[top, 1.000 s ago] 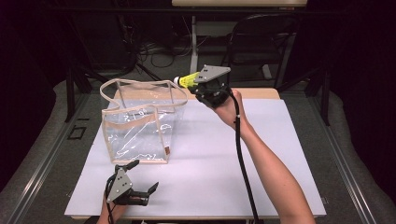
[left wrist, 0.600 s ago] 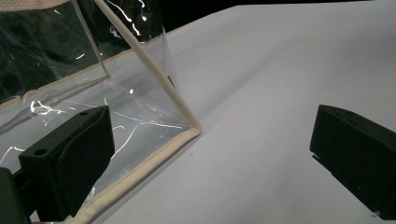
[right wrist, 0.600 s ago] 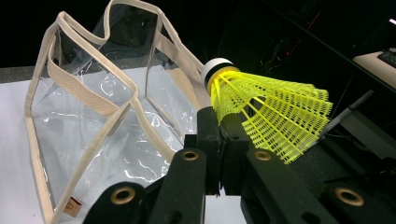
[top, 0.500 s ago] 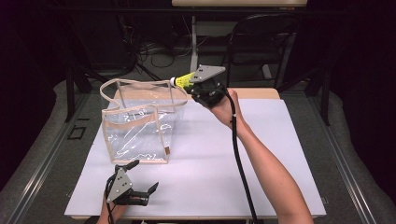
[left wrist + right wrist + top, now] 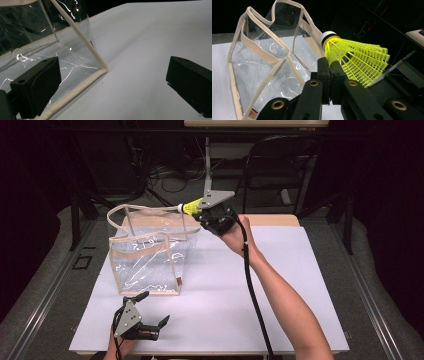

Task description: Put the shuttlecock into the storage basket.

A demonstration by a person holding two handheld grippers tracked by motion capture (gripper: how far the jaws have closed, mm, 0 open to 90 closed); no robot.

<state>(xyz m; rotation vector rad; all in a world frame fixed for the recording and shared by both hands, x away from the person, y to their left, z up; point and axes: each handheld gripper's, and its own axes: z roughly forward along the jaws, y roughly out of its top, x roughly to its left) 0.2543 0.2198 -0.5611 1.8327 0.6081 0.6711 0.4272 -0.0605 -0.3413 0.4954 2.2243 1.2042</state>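
While the clear bag (image 5: pixel 150 255) is standing on the white table (image 5: pixel 300 285), a yellow shuttlecock (image 5: pixel 191 208) is being held over its far right rim by the right gripper (image 5: pixel 202 212). The left gripper (image 5: pixel 152 312) is being rested near the table's front edge, jaws spread wide. In the left gripper view, nothing is being touched by the parted jaws, the bag's corner (image 5: pixel 103 70) lying between them. In the right gripper view, the jaws are being clamped on the shuttlecock's skirt (image 5: pixel 357 62).

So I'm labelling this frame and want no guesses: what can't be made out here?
- Small tag on the bag, high view: print too small to read.
- Shuttlecock skirt, right gripper view: lower edge hidden by the right gripper.
- Left gripper, its own view: jaws cut off by the frame's bottom edge.
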